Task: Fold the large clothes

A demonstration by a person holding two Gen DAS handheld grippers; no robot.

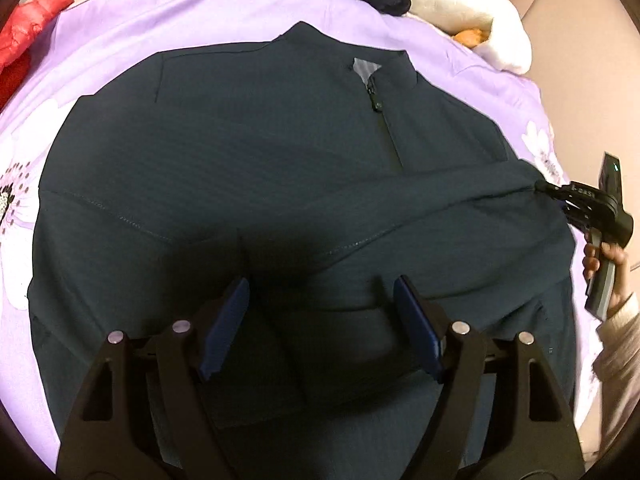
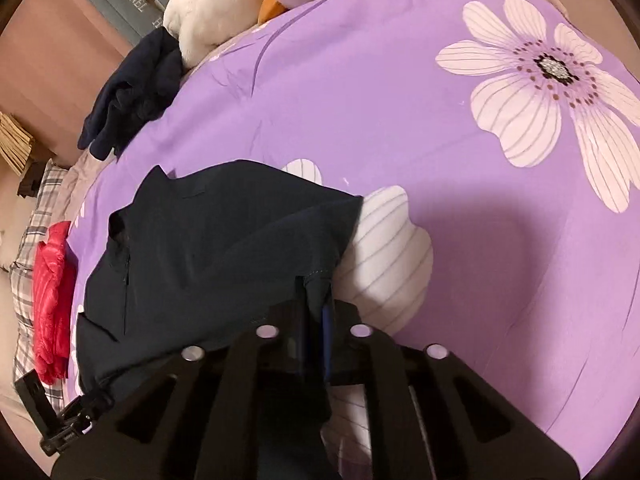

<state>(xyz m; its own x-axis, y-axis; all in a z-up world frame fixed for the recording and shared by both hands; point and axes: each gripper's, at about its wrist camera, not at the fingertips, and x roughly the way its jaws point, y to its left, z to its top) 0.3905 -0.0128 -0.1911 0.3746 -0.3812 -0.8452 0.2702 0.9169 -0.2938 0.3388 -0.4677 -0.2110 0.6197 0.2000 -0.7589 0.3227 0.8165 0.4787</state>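
A dark navy zip-neck jacket (image 1: pixel 248 168) lies front-up on a purple flowered bedspread (image 2: pixel 400 100), collar toward the far edge. One sleeve (image 1: pixel 420 200) is drawn across the chest. The right gripper (image 2: pixel 316 320) has its fingers pressed together, pinching the sleeve's end. The left gripper (image 1: pixel 320 320) hovers over the jacket's lower part with its blue pads (image 1: pixel 224 324) spread wide, holding nothing. Bare bedspread stretches broadly to the jacket's right side. Near the far edge lie a crumpled dark garment (image 2: pixel 132 92), a white plush toy (image 2: pixel 216 4) and a red garment (image 2: pixel 52 300).
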